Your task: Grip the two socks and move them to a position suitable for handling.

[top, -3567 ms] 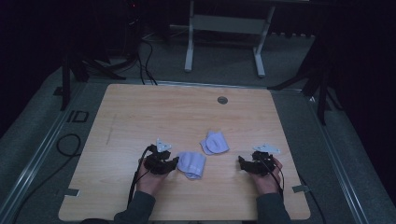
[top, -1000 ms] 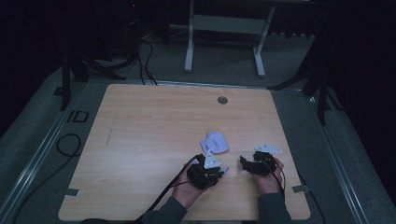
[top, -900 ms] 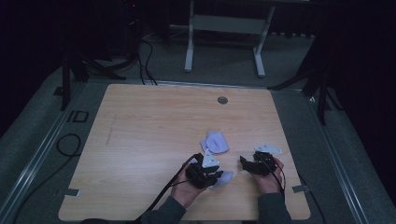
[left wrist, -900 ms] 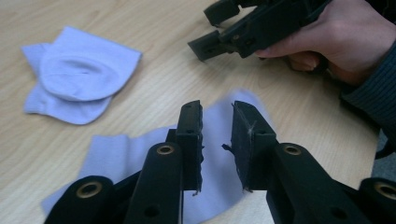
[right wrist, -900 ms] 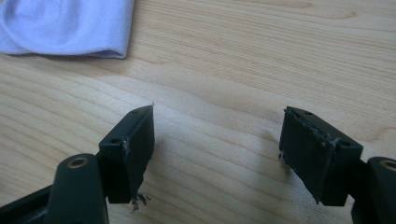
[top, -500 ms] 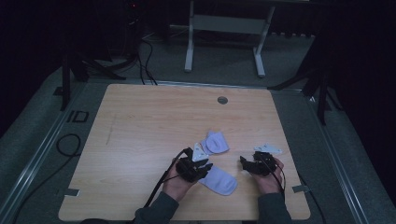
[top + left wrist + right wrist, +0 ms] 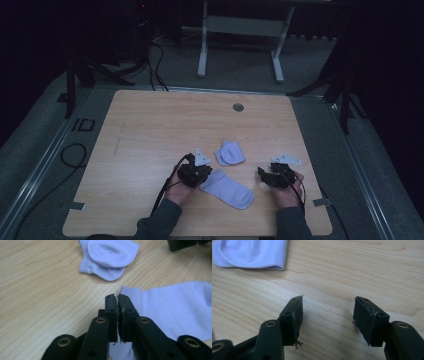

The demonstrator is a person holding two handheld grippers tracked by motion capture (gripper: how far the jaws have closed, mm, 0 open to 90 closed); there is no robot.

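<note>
Now the left gripper (image 7: 117, 296) closes at the cuff of a sock

Two pale lilac socks lie on the near half of the wooden bench (image 7: 150, 125), between the person's hands. The flat sock (image 7: 227, 189) is spread out full length, its cuff toward the left gripper and its toe toward the right hand. That layout suits a two-handed job, since each end lies within reach of one tool. The folded sock (image 7: 230, 153) sits just beyond it, doubled over on itself and apart from both grippers, as if set aside.

In the left gripper view the fingers (image 7: 111, 307) are pressed together, tips low over the wood at the corner of the flat sock's cuff. Lilac cloth runs under the right-hand finger and off to the side. Whether any fabric is caught in the seam between the pads cannot be told from here, because the edge of the cuff begins right at the tips. Taking the sock by a corner would make sense, as thin knit lying flat offers little else to grip.

The right gripper (image 7: 328, 305) rests low at the other side, pointing inward across the bench. Its fingers have just been closing, yet they stand spread, with bare wood grain between them and nothing held. It looks to be waiting its turn, probably to take the toe end once the cuff is secure.
</note>
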